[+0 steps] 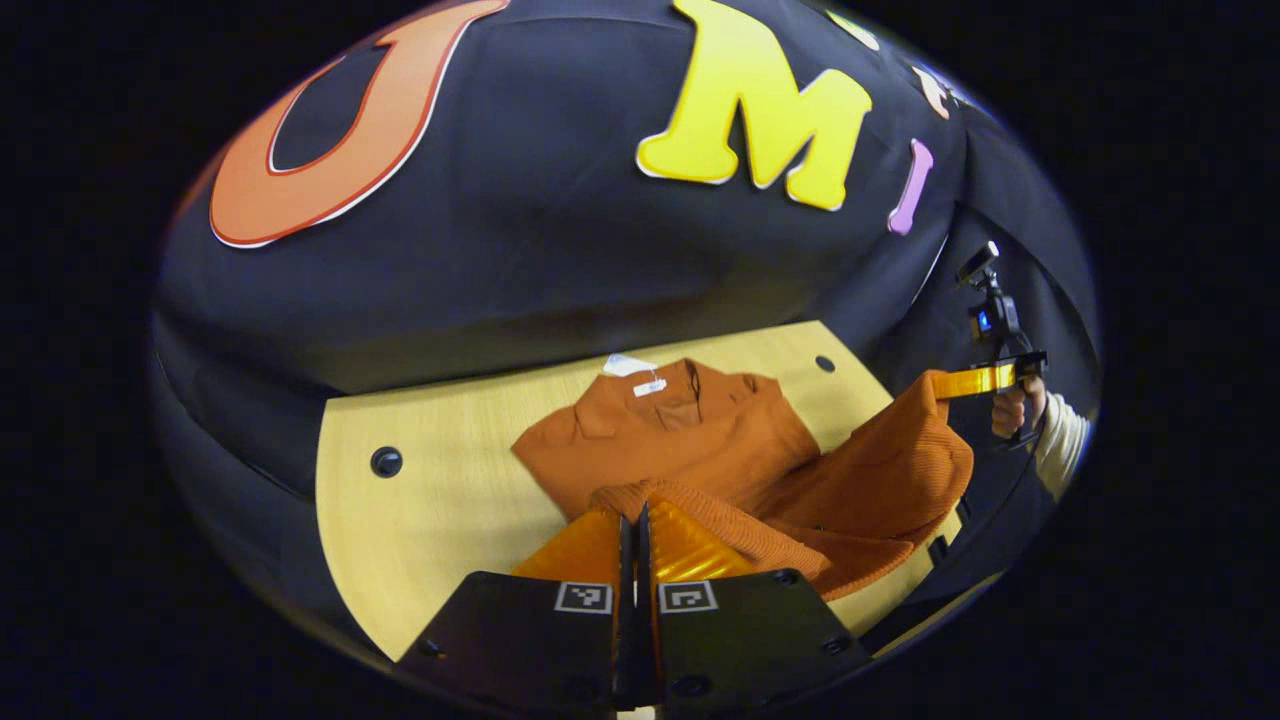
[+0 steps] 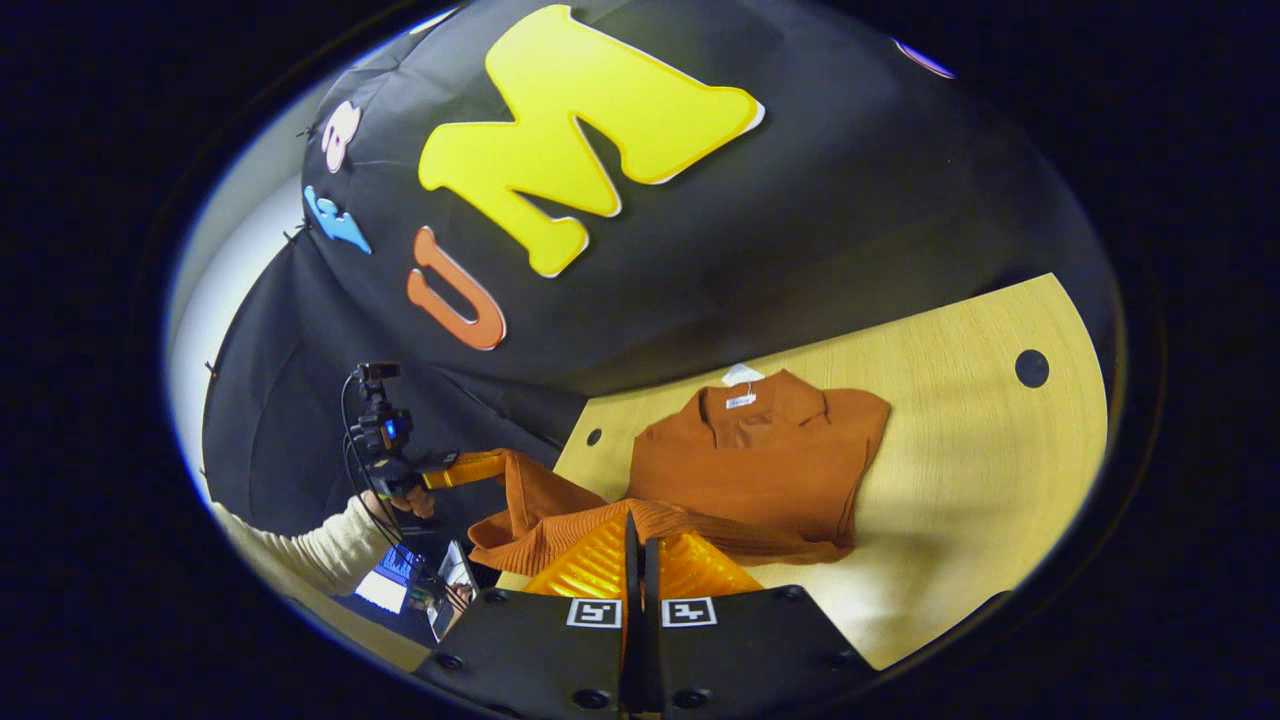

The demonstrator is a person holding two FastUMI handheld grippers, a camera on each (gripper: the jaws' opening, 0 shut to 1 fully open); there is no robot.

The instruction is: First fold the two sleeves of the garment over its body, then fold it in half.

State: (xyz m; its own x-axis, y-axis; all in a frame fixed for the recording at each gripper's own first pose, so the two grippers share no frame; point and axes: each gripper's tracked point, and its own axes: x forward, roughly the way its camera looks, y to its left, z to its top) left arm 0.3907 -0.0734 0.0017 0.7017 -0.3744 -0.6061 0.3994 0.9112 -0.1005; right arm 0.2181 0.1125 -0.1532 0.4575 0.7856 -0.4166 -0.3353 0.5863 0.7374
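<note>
Left claw (image 1: 632, 525) pinching garment (image 1: 700, 440) hem | right claw (image 2: 640, 535) likewise | lifted hem hides lower body, table (image 2: 980, 480).

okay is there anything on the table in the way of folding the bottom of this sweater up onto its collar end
Nothing visible. Both grippers, left and right, pinch the sweater's lifted hem, and the flat collar half and bare table around it carry only the sweater's own tag.
</note>
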